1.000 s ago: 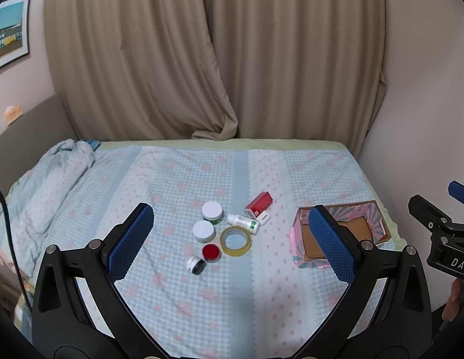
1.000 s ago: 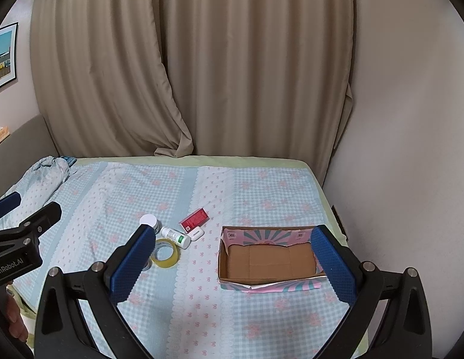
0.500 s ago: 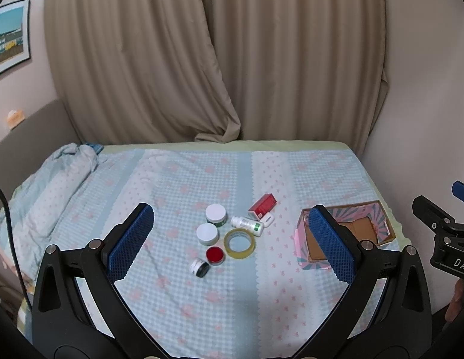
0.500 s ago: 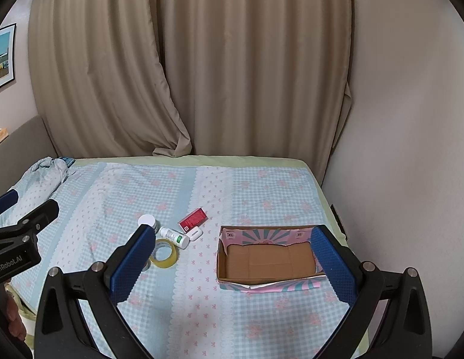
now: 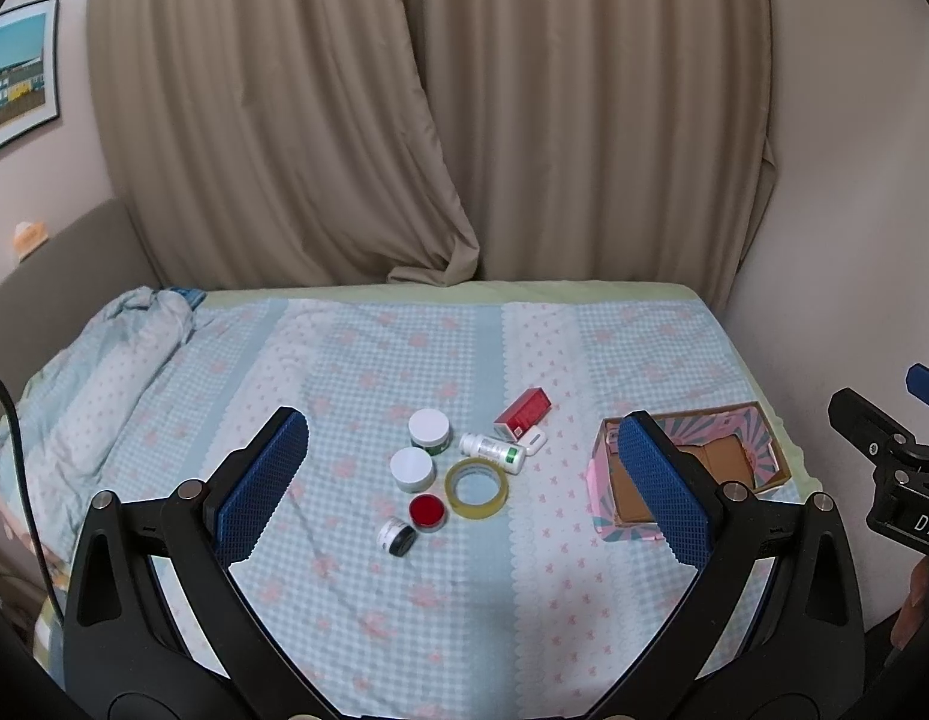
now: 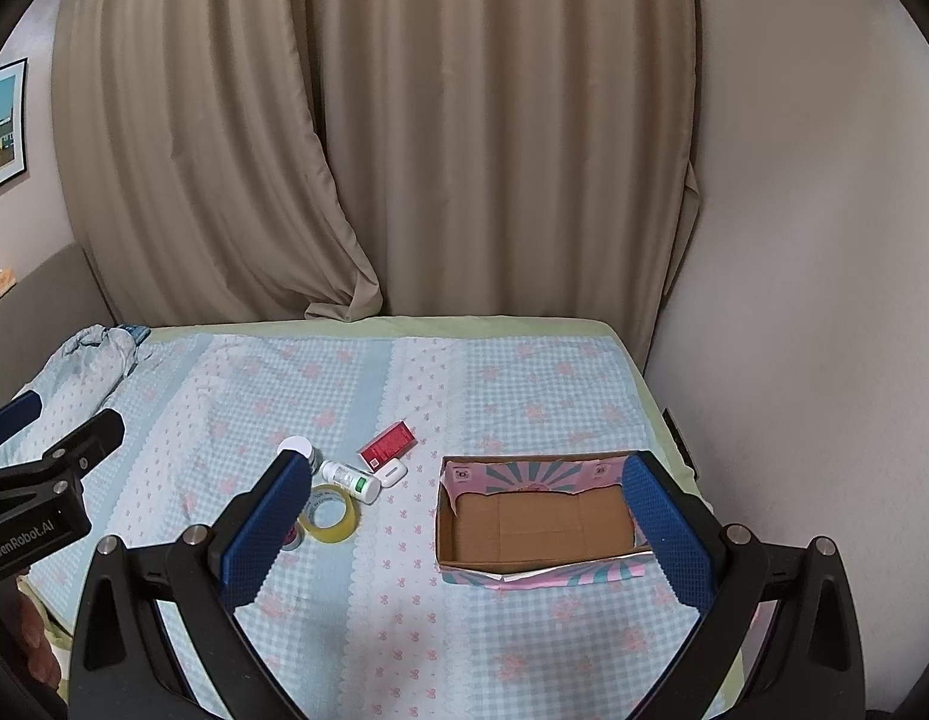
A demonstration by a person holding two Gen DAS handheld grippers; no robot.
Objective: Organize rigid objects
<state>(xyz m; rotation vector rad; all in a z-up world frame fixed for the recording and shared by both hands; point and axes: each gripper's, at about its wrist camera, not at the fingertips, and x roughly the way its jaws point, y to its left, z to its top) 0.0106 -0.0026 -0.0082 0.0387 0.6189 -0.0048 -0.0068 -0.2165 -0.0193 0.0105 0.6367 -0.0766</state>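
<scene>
Bare bedspread lies between both grippers and the small items, leaving room to pass. The jars, tape roll and white bottle sit tightly clustered, some touching, with little room between them. The cardboard box stands well apart, its top open.

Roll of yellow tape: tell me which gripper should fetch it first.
Left, probably. The left gripper is open, with the roll of yellow tape framed between its fingers. The right gripper, also open, frames mainly the open cardboard box, the tape off to its left.
</scene>
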